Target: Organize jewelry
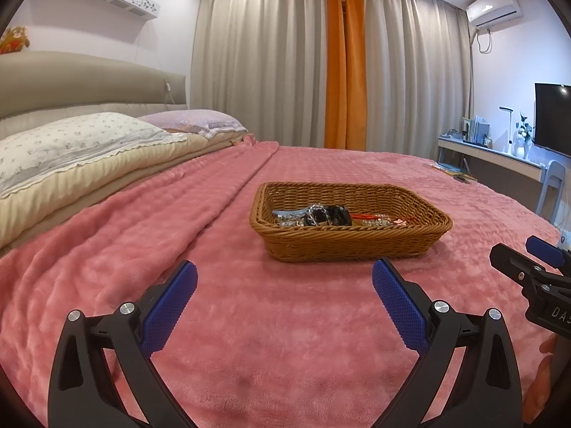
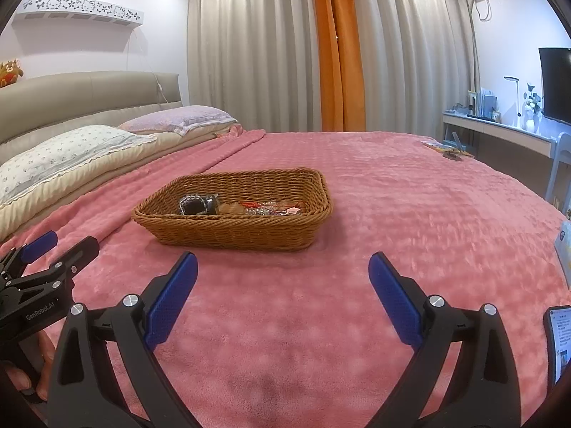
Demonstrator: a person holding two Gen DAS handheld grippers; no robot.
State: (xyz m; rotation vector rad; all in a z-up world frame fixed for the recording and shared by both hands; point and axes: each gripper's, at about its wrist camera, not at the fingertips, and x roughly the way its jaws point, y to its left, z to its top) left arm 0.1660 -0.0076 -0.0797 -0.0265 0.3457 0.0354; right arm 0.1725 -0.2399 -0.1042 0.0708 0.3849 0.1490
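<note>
A brown wicker basket [image 1: 351, 221] is sitting on the pink blanket [image 1: 249, 321] that is covering the bed, roughly in the middle of it. The jewelry [image 1: 323, 215] is lying inside the basket on its floor: a dark round piece with a silvery chain draped over it toward the left, a pale blue strap [image 1: 289, 211] at the far left, and clear beads with red cord [image 1: 374, 218] toward the right. Finer detail of the pieces is too small to tell.

The left tongs [image 1: 284, 287] are hovering above the blanket, just in front of the basket, their blue padded fingers [image 1: 171, 306] spread wide and holding nothing. The right tongs [image 2: 283, 281] are hovering beside them, a little to the right of the basket, likewise spread wide and holding nothing. Each pair is showing at the edge of the other's view, well apart from the basket.

Two pillows [image 1: 71, 146] are lying at the padded headboard [image 1: 82, 78] on the left. Grey curtains [image 1: 257, 60] with an orange strip [image 1: 344, 64] are hanging behind the bed. On the right, a white surface [image 1: 492, 155] is carrying books, a lamp and a vase, with a dark screen [image 1: 553, 117] above it. A phone [image 2: 556, 342] is showing at the right edge of the right wrist view.
</note>
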